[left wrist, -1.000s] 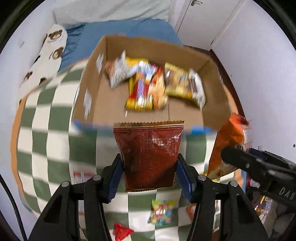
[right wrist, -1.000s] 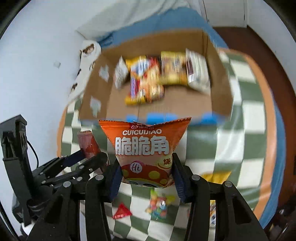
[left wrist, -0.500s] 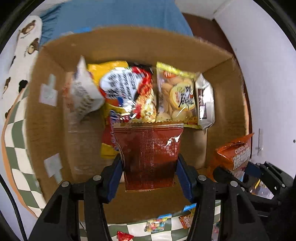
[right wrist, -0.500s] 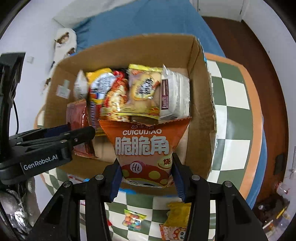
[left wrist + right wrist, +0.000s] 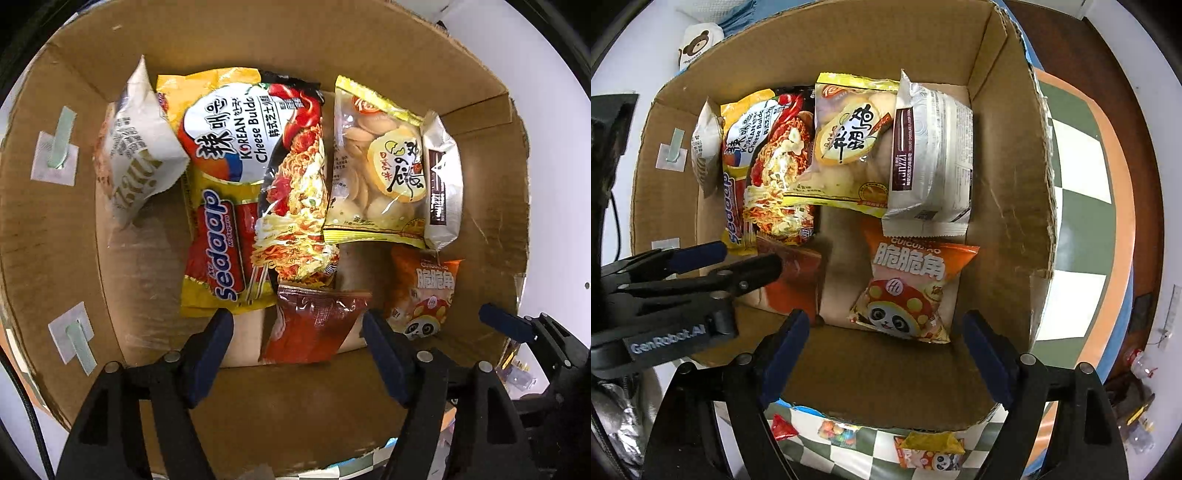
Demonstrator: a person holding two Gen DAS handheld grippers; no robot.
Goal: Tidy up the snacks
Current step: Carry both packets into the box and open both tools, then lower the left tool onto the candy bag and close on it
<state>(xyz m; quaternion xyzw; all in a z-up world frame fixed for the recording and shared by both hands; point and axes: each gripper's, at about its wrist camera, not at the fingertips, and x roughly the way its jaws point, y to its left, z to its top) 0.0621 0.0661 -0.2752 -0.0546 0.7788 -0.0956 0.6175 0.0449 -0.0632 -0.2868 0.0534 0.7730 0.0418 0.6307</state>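
A cardboard box (image 5: 140, 266) (image 5: 1004, 229) holds several snack packs. A dark red packet (image 5: 314, 325) (image 5: 792, 284) lies on the box floor near its front wall, just below my open left gripper (image 5: 297, 328). An orange panda chip bag (image 5: 908, 291) (image 5: 424, 291) lies on the floor at front right, below my open right gripper (image 5: 882, 332). Both grippers hang over the box with nothing in them. The left gripper (image 5: 738, 262) also shows at the left of the right wrist view.
Behind lie a Sedaap noodle pack (image 5: 218, 251), a Korean cheese noodle pack (image 5: 266, 166), a yellow biscuit bag (image 5: 373, 173), a silver cookie pack (image 5: 931, 158) and a white bag (image 5: 136, 155). Small snacks (image 5: 838, 432) lie on the checked tablecloth (image 5: 1078, 177) before the box.
Both grippers moved over the box, lowered and opened. The dark red packet and the orange chip bag left the jaws and now lie on the box floor.
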